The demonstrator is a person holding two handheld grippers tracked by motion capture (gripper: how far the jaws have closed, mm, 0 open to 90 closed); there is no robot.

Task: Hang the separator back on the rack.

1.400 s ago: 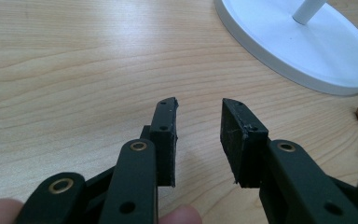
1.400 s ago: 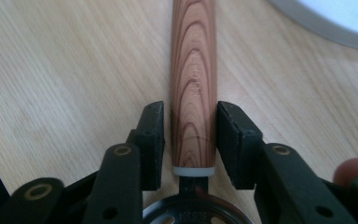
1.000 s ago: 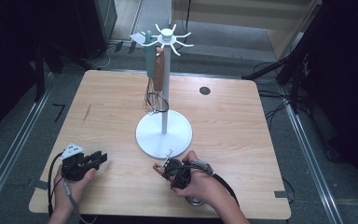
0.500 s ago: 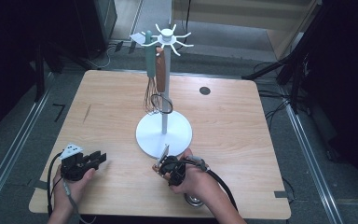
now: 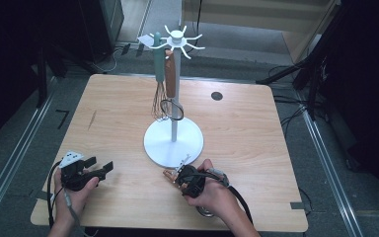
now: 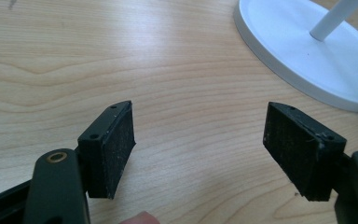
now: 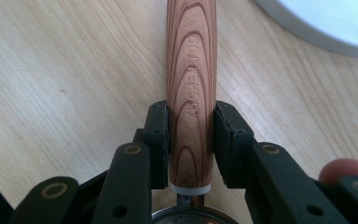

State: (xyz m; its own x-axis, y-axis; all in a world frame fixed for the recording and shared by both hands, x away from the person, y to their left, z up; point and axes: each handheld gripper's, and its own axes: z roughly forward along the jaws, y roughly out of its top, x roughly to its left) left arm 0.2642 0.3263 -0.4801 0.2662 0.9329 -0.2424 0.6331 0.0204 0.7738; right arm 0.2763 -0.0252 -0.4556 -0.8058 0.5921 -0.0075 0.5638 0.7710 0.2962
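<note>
The room is dark around the pale wooden table, which stands on a grey floor with cables. At its middle a white stand with a round base carries a green-handled whisk and a brown-handled utensil. At the near edge, the right gripper clamps a wood-grain cylindrical utensil handle, its long axis running away from the jaws toward the stand's base. The left gripper, well apart, has just been opening, its jaws wide with nothing between.

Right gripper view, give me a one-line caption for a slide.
Right tongs clamped on a wood-grain utensil handle above the wooden table, beside the white stand base.
</note>
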